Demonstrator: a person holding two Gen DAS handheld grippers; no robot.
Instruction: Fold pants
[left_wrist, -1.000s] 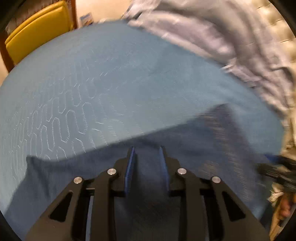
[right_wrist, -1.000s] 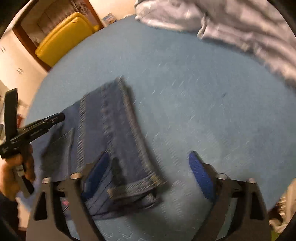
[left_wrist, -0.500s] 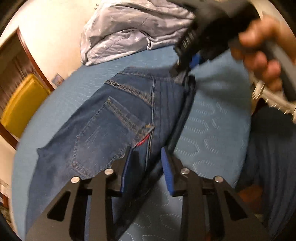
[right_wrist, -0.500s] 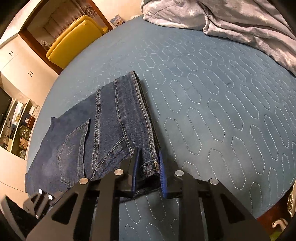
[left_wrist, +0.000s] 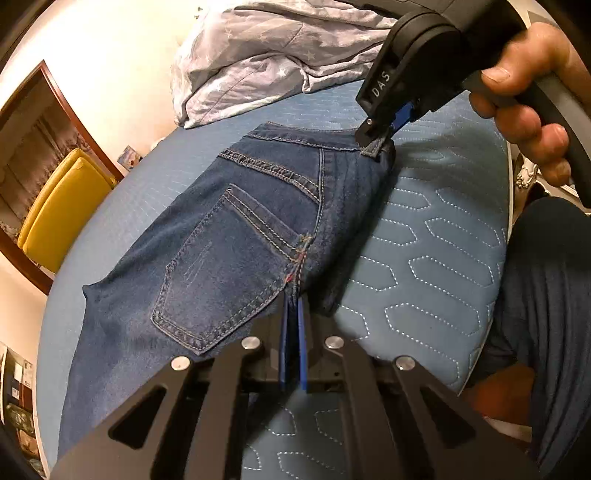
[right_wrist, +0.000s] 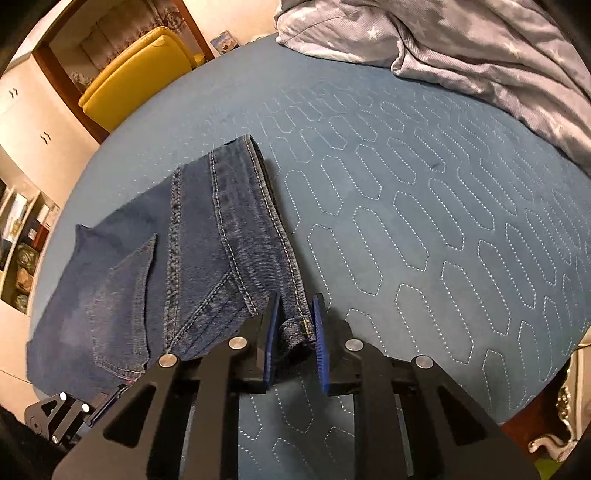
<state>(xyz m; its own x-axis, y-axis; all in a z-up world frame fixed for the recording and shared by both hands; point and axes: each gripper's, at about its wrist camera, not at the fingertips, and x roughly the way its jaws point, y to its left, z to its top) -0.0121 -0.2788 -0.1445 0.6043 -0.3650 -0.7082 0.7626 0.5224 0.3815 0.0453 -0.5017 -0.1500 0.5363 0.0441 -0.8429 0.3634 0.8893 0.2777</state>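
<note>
— Pants (left_wrist: 236, 236): where? How many?
— One pair, on the bed (right_wrist: 424, 206), centre-left of frame.
— Claws?
— Two, angled downward: left claw (left_wrist: 292, 314) pinched on denim, right claw (right_wrist: 295, 325) clamping the waistband corner.

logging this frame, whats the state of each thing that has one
jeans: folded lengthwise, flat on bed
left gripper: shut on jeans near back pocket
right gripper: shut on jeans waistband corner
grey blanket: crumpled at far side of bed
blue bedcover: spread smooth
</note>
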